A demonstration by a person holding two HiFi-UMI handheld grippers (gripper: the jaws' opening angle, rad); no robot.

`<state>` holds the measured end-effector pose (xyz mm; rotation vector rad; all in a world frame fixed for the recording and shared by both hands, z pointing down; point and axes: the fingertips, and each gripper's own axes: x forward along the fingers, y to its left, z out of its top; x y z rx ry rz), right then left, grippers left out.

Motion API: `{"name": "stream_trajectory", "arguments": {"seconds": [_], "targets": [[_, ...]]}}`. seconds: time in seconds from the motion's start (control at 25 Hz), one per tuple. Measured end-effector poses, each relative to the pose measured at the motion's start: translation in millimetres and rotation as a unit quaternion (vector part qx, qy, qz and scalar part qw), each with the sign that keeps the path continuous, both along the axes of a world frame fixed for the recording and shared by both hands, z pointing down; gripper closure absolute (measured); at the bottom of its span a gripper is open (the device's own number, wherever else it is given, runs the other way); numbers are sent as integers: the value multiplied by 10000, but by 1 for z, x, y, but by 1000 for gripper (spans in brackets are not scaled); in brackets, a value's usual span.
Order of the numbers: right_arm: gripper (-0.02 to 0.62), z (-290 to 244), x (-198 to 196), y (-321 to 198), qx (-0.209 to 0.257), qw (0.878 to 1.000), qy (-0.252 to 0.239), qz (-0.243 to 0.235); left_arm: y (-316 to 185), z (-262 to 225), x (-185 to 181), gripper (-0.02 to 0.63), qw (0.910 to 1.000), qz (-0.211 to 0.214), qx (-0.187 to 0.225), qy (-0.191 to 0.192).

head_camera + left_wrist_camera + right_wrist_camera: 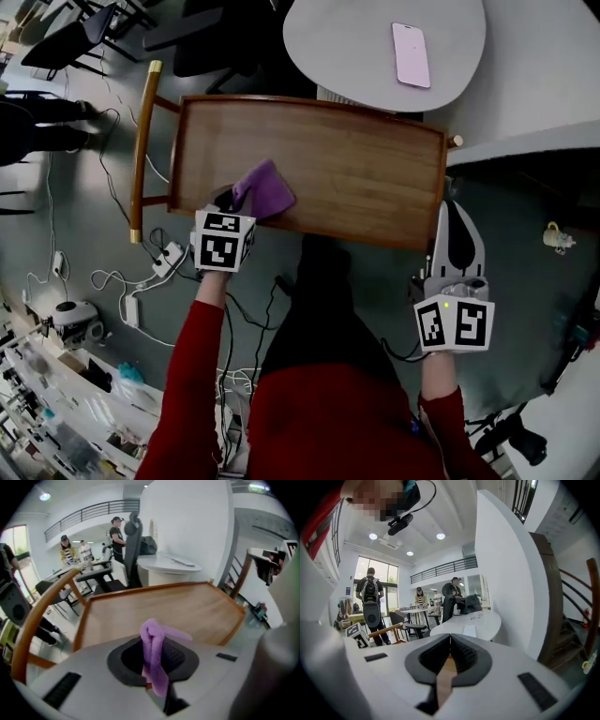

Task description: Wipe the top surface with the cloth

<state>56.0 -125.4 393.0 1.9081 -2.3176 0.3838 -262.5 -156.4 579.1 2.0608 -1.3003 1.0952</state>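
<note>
The red sleeves [192, 375] are closest, and each hand holds a gripper out in front. The left gripper [151, 644] is clamped tight on a purple cloth [263, 189]. One end of the cloth sticks up between the jaws, and the rest lies on the wooden counter [356, 173].

The cloth sits close to the near edge of the counter, toward its left side. Lots of bare wood stretches away from it to the right and to the far side.

The counter has a low raised rim [309, 100] all the way round, like a big tray. The cloth is what lies inside it.

A wooden bar [142, 150] with yellow tips runs along the left end, a little apart from the rim.

The right gripper [450, 644] has its jaws pressed together with nothing held in them. It hangs just past the right near corner of the counter, over the grey floor [516, 281]. It does not touch the wood.

On the floor to the left of the person lie white cables and a power strip [167, 259]. They are near the counter's left near corner.

Just past the far edge, on the right, is a round grey table [356, 47]. A pink phone [411, 54] lies flat on it.

Dark chairs [75, 37] stand far off on the left. In the gripper views, people stand at tables far back in the room.
</note>
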Motion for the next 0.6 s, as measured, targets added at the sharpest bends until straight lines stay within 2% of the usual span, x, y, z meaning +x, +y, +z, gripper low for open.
{"name": "stream_trajectory", "arguments": {"seconds": [0.12, 0.2, 0.32, 0.6], "targets": [[583, 3, -17, -9, -45, 9997, 34, -244, -5, -8, -77, 551, 9956, -808, 181, -433], [583, 6, -24, -14, -83, 9993, 44, -359, -7, -12, -107, 551, 9909, -1136, 287, -663], [583, 11, -33, -18, -146, 9988, 42, -467, -8, -14, -125, 551, 9865, -1306, 425, -889], [583, 13, -47, -21, -101, 9981, 134, -591, -5, -17, -143, 549, 9777, -1367, 593, -1479]]}}
